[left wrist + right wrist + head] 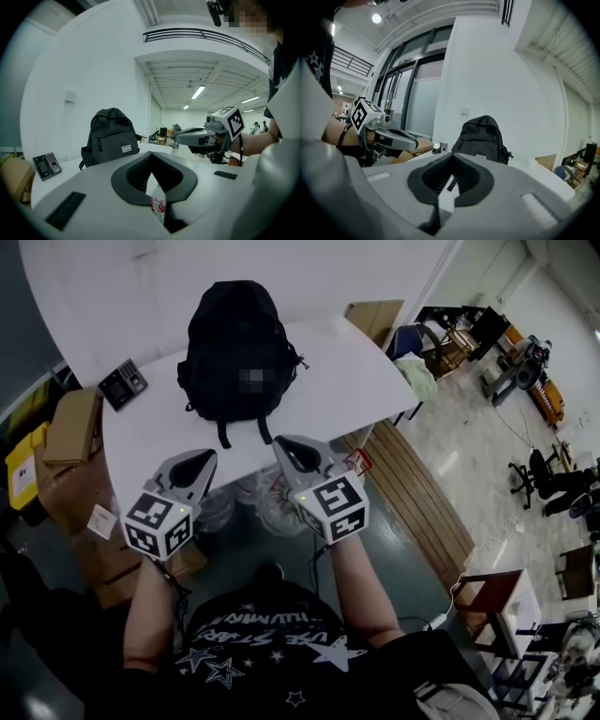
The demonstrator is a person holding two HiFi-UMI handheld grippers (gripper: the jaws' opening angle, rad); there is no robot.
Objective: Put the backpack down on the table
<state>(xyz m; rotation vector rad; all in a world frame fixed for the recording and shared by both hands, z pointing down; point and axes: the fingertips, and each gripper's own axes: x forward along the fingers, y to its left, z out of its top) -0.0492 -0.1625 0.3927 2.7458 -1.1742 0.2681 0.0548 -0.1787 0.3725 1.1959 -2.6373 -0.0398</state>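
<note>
The backpack (pixel 239 348) stands upright on the white counter (pixel 347 371), its back towards the wall (pixel 112 287), so the put-down looks as good as done. Both tools hang on the near side of the backpack, clear of it: the left tool (pixel 202 457) and the right tool (pixel 286 442) each have their jaws pressed together with nothing between them.

The likely trouble is the backpack itself. It is tall and soft, and whether it leans on the wall cannot be told, so it may slump forward or sideways on its own. Two straps (pixel 244 432) trail from its base towards the tools; a tool tip catching one could drag the backpack to the counter's edge. A keypad terminal (pixel 123 383) lies left of the backpack, where a sideways fall could knock it.

The head view alone gives the counter's outline, the trailing straps and the cardboard boxes (pixel 75 423) left of the backpack. The left gripper view, over the shut left tool (pixel 151 157), shows a pale label patch (pixel 126 149) on the backpack's (pixel 110 136) front, unreadable from above. The right gripper view, past the right tool (pixel 452 157), shows the backpack (pixel 483 138) against tall windows
</note>
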